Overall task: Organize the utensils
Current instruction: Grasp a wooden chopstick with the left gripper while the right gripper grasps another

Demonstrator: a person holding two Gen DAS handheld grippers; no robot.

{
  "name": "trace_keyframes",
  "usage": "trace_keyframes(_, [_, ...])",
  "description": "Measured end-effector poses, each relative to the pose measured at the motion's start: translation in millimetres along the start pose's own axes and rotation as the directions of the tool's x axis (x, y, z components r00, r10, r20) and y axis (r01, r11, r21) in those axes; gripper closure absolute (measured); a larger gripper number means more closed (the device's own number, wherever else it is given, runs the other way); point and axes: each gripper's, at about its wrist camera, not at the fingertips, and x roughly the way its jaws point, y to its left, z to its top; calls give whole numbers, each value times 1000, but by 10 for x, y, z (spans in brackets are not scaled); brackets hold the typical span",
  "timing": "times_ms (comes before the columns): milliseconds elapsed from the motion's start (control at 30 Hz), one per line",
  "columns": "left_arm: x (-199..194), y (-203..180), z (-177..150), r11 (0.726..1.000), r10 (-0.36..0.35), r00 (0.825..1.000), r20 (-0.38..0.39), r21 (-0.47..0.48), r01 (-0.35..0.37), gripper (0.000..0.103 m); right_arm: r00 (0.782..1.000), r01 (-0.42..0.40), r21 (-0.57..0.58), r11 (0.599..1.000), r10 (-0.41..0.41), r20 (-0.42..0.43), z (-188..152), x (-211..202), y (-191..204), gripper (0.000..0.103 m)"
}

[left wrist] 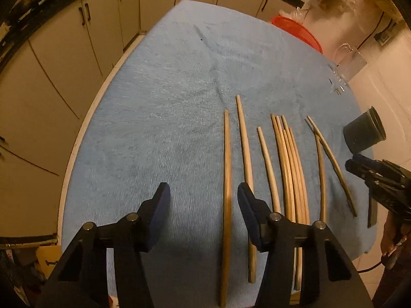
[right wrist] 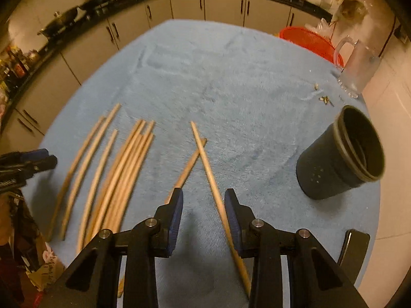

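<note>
Chopsticks [left wrist: 292,169] lay in loose rows on the blue-towelled surface [left wrist: 159,102], the dark holder [right wrist: 341,154] tipped at its right edge. Our left gripper [left wrist: 203,192] and right gripper [right wrist: 204,197] each straddled one stick, jaws part-open, gripping nothing; we judged it best to centre each stick before closing.

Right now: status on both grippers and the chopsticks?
Left gripper open over leftmost wooden chopstick. Right gripper open, crossed chopstick beside its right finger. Dark cylindrical holder upright, empty, path unobstructed.
</note>
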Motion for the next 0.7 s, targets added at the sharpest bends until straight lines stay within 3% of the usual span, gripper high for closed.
trace_keyframes(233, [201,-93,151,999,-10,999,-41,37,12,52,999,20,-12,1000,-20,-38,62,210,-49,73])
trace_keyframes(300, [279,-162,173,998,4,999,-48,59,-1,53,999,21,-11,1000,-21,-49,87,259,-75,73])
trace_keyframes(467, [476,-240,232,996,45,997,-70,81,-39,68,997,34,-20,999,-35,-70,111,347,-85,79])
trace_keyframes(700, [538,-349,283,987,99,993,-58,134,-90,69,995,25,-29,999,-27,-93,178,486,-114,83])
